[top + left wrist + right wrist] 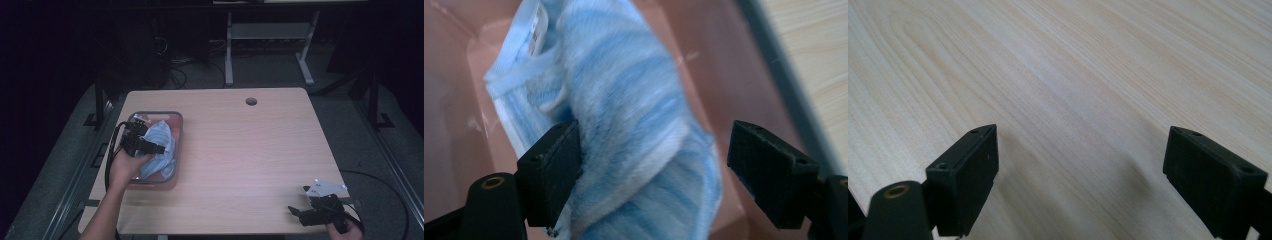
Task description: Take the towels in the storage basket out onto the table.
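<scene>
A blue-and-white striped fuzzy cloth lies bunched inside a clear pinkish bin on the left of the table. My left gripper hangs over the bin, open. In the left gripper view the cloth sits between the jaws, touching the left jaw and apart from the right one; a white label shows at the cloth's top. My right gripper rests low near the table's front right corner, open, with bare wood between its jaws.
The light wooden table has a round cable hole near its far edge. The bin's grey rim runs along the right in the left gripper view. Desk legs and cables stand on the dark floor beyond.
</scene>
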### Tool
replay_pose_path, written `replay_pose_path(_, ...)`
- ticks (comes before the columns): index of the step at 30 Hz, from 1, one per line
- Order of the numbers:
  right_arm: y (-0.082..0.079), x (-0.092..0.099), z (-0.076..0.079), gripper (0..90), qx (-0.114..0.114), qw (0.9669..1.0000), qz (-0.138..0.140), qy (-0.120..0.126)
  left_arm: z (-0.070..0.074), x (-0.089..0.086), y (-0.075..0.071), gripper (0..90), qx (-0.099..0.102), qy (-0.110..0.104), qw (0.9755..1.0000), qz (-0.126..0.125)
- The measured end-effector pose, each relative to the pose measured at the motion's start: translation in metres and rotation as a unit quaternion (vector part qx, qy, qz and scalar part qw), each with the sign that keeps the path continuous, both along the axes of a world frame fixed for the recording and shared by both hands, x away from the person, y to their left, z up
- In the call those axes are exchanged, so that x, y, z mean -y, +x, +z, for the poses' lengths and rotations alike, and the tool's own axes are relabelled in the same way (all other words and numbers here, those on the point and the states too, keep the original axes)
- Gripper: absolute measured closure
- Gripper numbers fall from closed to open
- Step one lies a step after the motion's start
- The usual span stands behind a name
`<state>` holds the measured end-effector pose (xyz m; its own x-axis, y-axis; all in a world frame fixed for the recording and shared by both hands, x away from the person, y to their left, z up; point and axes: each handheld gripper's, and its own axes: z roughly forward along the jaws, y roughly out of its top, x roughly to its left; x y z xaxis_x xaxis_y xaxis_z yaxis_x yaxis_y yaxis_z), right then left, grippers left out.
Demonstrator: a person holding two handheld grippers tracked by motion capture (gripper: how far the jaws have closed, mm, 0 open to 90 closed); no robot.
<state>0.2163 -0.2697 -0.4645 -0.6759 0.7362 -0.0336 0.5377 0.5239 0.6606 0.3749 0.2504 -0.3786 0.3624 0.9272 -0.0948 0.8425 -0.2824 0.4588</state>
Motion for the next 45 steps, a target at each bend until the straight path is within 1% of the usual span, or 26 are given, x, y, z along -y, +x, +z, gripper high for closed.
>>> replay_pose_path(1, 0.0, 0.001, 0.0, 14.0, 0.003, 1.0, 0.003, 0.0, 0.0, 0.0, 0.0, 21.2, 0.0, 0.0, 1.0, 0.0)
replay_pose_path(4, 0.0, 0.001, 0.0, 14.0, 0.006, 1.0, 0.003, 0.0, -0.011, 0.001, 0.006, 21.8, -0.029, 0.03, 0.9991, 0.002)
replay_pose_path(5, -0.001, 0.001, 0.001, 14.0, 0.002, 1.0, 0.0, 0.002, -0.011, 0.001, 0.006, 21.9, -0.029, 0.03, 0.9991, 0.002)
replay_pose_path(7, -0.001, 0.001, 0.0, 14.0, 0.001, 1.0, 0.0, 0.003, -0.017, 0.002, 0.009, 22.8, -0.043, 0.038, 0.9984, 0.002)
replay_pose_path(9, -0.001, 0.001, 0.001, 14.0, 0.001, 1.0, 0.0, 0.003, -0.019, 0.003, 0.01, 23.4, -0.048, 0.037, 0.9982, 0.0)
replay_pose_path(10, 0.0, 0.001, 0.001, 14.0, 0.006, 1.0, 0.005, 0.002, -0.021, 0.005, 0.011, 26.6, -0.052, 0.046, 0.9976, -0.002)
replay_pose_path(11, 0.0, 0.001, 0.001, 14.0, 0.006, 1.0, 0.005, 0.002, -0.021, 0.005, 0.011, 27.4, -0.052, 0.046, 0.9976, -0.002)
replay_pose_path(12, 0.0, 0.001, 0.001, 14.0, 0.006, 1.0, 0.004, 0.002, -0.023, 0.007, 0.012, 28.9, -0.059, 0.059, 0.9965, -0.004)
replay_pose_path(13, -0.001, 0.001, 0.001, 14.0, 0.006, 1.0, 0.004, 0.003, -0.023, 0.007, 0.012, 29.8, -0.059, 0.059, 0.9965, -0.004)
replay_pose_path(14, -0.001, 0.001, 0.001, 14.0, 0.005, 1.0, 0.002, 0.004, -0.026, 0.007, 0.014, 31.4, -0.065, 0.069, 0.9955, -0.005)
replay_pose_path(18, -0.001, 0.002, 0.001, 14.0, 0.007, 1.0, 0.003, 0.005, -0.03, 0.004, 0.017, 39.9, -0.072, 0.079, 0.9942, -0.011)
replay_pose_path(19, -0.001, 0.002, 0.001, 14.0, 0.007, 1.0, 0.003, 0.005, -0.03, 0.004, 0.017, 41.5, -0.072, 0.079, 0.9942, -0.011)
replay_pose_path(20, -0.001, 0.002, 0.001, 14.0, 0.005, 1.0, 0.003, 0.006, -0.031, 0.003, 0.018, 41.5, -0.078, 0.084, 0.9933, -0.012)
replay_pose_path(21, -0.001, 0.002, 0.001, 14.0, 0.006, 1.0, 0.003, 0.005, -0.032, 0.002, 0.018, 45.8, -0.081, 0.084, 0.9931, -0.011)
replay_pose_path(22, -0.001, 0.002, 0.001, 14.0, 0.007, 1.0, 0.004, 0.005, -0.034, 0.0, 0.02, 50.0, -0.086, 0.082, 0.9928, -0.01)
replay_pose_path(24, -0.001, 0.002, 0.001, 14.0, 0.007, 1.0, 0.004, 0.005, -0.035, -0.001, 0.02, 52.2, -0.087, 0.08, 0.9929, -0.008)
replay_pose_path(26, -0.001, 0.002, 0.002, 14.0, 0.007, 0.9999, 0.004, 0.006, -0.036, -0.003, 0.021, 57.5, -0.088, 0.073, 0.9934, -0.005)
replay_pose_path(29, -0.001, 0.002, 0.002, 14.0, 0.009, 0.9999, 0.004, 0.006, -0.033, -0.005, 0.02, 63.2, -0.081, 0.067, 0.9944, 0.001)
replay_pose_path(30, -0.002, 0.002, 0.002, 14.0, 0.005, 1.0, 0.0, 0.007, -0.031, -0.007, 0.019, 65.4, -0.076, 0.059, 0.9954, 0.002)
replay_pose_path(31, -0.002, 0.002, 0.002, 14.0, 0.005, 1.0, 0.0, 0.007, -0.031, -0.007, 0.019, 66.3, -0.076, 0.059, 0.9954, 0.002)
replay_pose_path(34, -0.001, 0.003, 0.001, 14.0, 0.007, 1.0, -0.001, 0.007, -0.026, -0.013, 0.014, 67.6, -0.069, 0.034, 0.997, 0.007)
replay_pose_path(36, -0.001, 0.003, 0.001, 14.0, 0.008, 1.0, -0.001, 0.006, -0.022, -0.017, 0.011, 68.1, -0.059, 0.027, 0.9979, 0.008)
replay_pose_path(38, -0.001, 0.002, 0.001, 14.0, 0.008, 0.9999, -0.001, 0.006, -0.019, -0.021, 0.007, 68.2, -0.05, 0.01, 0.9987, 0.008)
replay_pose_path(39, -0.001, 0.002, 0.001, 14.0, 0.008, 1.0, -0.002, 0.006, -0.017, -0.022, 0.005, 68.2, -0.042, 0.011, 0.9991, 0.006)
replay_pose_path(41, -0.001, 0.003, 0.001, 14.0, 0.007, 1.0, -0.001, 0.004, -0.012, -0.026, -0.001, 68.2, -0.027, -0.004, 0.9996, 0.006)
replay_pose_path(45, -0.001, 0.002, 0.001, 14.0, 0.008, 1.0, -0.004, 0.003, -0.006, -0.032, -0.006, 68.2, -0.014, -0.02, 0.9997, 0.005)
